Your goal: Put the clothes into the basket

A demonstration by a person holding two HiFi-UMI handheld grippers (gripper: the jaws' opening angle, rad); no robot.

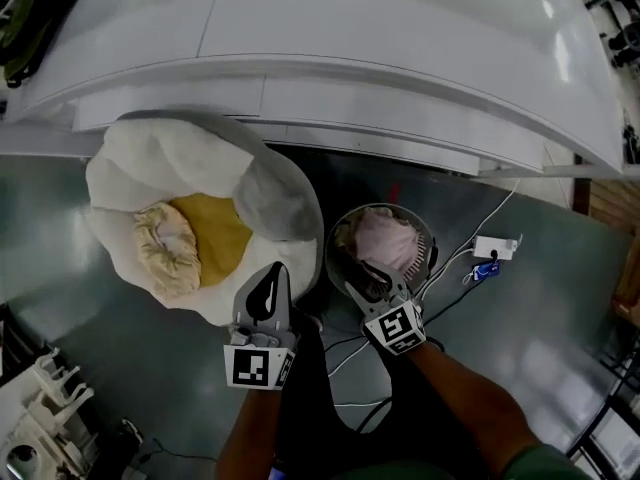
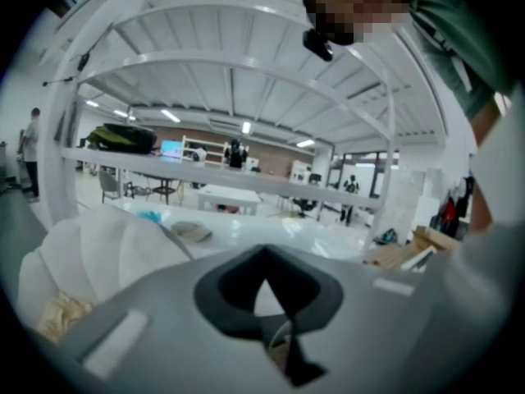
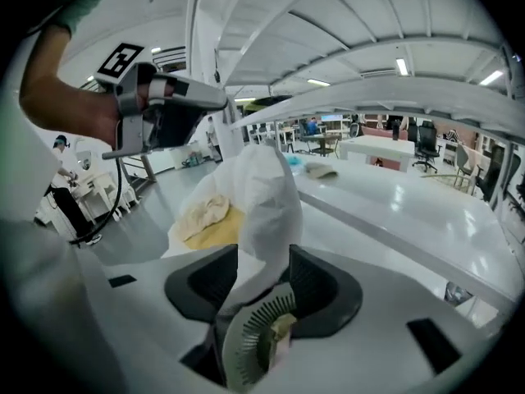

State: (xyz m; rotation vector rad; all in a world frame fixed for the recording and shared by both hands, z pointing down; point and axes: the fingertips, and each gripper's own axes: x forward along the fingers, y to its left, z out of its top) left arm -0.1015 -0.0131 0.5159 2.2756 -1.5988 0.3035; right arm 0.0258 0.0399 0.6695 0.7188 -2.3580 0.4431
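A white cloth bag [image 1: 150, 158] stands on the floor at the left, holding a yellow garment [image 1: 215, 233] and a cream garment [image 1: 168, 248]. To its right sits a round slotted basket [image 1: 340, 238] with pink clothes [image 1: 385, 243] in it. My left gripper [image 1: 272, 273] hovers at the bag's near edge, its jaws meeting at the tip with nothing in them [image 2: 262, 257]. My right gripper [image 1: 362, 278] hangs over the basket's near rim, open and empty [image 3: 262, 257]. The right gripper view shows the basket rim [image 3: 250, 339] below the jaws and the bag [image 3: 267, 191] beyond.
A long curved white table [image 1: 400, 48] runs across the top, just behind the bag and basket. A white power adapter [image 1: 495, 246] with cables lies on the grey floor to the basket's right. A white rack [image 1: 40, 408] stands at the bottom left.
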